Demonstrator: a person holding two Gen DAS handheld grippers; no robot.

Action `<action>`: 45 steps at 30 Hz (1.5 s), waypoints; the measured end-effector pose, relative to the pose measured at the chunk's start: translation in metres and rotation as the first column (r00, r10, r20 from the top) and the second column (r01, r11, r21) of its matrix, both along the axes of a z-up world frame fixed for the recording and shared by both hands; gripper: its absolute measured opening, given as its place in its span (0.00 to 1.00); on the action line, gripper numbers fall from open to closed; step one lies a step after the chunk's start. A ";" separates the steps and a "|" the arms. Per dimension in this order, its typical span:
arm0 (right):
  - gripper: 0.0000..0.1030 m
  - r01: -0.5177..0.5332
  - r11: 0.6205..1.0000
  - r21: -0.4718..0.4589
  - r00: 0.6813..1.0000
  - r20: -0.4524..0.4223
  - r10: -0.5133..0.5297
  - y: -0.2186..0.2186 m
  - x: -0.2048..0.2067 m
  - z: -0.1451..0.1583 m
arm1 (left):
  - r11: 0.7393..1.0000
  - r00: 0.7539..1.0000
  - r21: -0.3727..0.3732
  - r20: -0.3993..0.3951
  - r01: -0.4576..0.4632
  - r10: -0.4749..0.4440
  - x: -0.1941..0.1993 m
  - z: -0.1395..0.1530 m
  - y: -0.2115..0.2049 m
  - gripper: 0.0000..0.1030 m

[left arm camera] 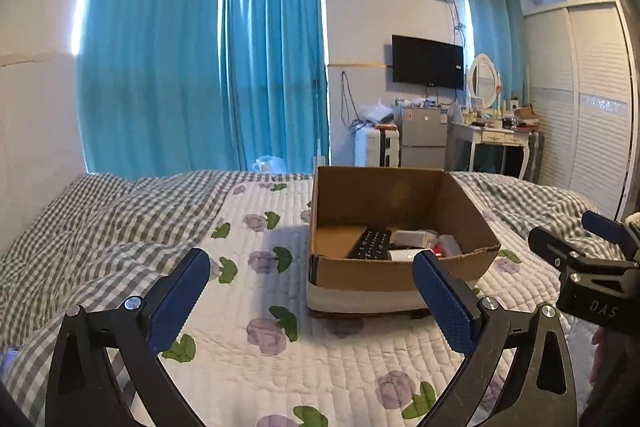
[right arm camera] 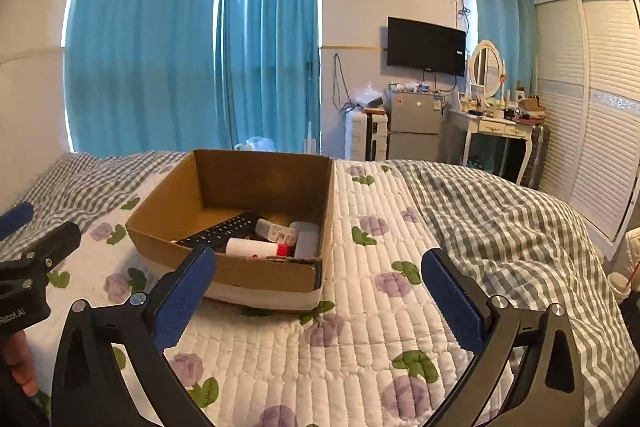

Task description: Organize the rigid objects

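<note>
An open cardboard box stands on the quilted bed. Inside it lie a black remote control, a white cylinder with a red cap, a small clear bottle and a grey-white case. My left gripper is open and empty, held above the quilt just in front of the box. My right gripper is open and empty, in front of the box's near right corner. Each gripper shows at the edge of the other's view, the right one and the left one.
The bed has a white floral quilt and a grey checked blanket on both sides. Beyond the bed stand blue curtains, a small fridge, a dressing table and a white wardrobe.
</note>
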State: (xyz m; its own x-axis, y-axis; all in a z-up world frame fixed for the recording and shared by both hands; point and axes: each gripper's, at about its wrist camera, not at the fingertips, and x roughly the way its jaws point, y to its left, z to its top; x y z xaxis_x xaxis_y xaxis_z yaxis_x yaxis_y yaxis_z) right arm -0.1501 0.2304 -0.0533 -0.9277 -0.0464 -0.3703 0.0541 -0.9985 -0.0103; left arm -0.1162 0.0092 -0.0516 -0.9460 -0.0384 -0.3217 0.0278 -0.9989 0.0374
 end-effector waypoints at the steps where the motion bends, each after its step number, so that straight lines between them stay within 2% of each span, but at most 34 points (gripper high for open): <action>1: 1.00 -0.002 1.000 0.008 1.000 -0.006 0.002 -0.002 0.001 0.000 | 1.000 1.000 0.000 0.000 0.001 -0.001 0.001 0.000 -0.001 1.00; 21: 1.00 -0.013 1.000 0.008 0.999 -0.032 0.013 -0.004 0.010 0.000 | 0.999 1.000 -0.032 0.004 -0.012 0.012 0.001 -0.006 -0.003 1.00; 45: 1.00 -0.003 1.000 0.023 1.000 -0.004 0.004 -0.005 0.007 -0.004 | 0.999 1.000 -0.041 0.012 -0.008 0.009 0.001 -0.006 -0.003 1.00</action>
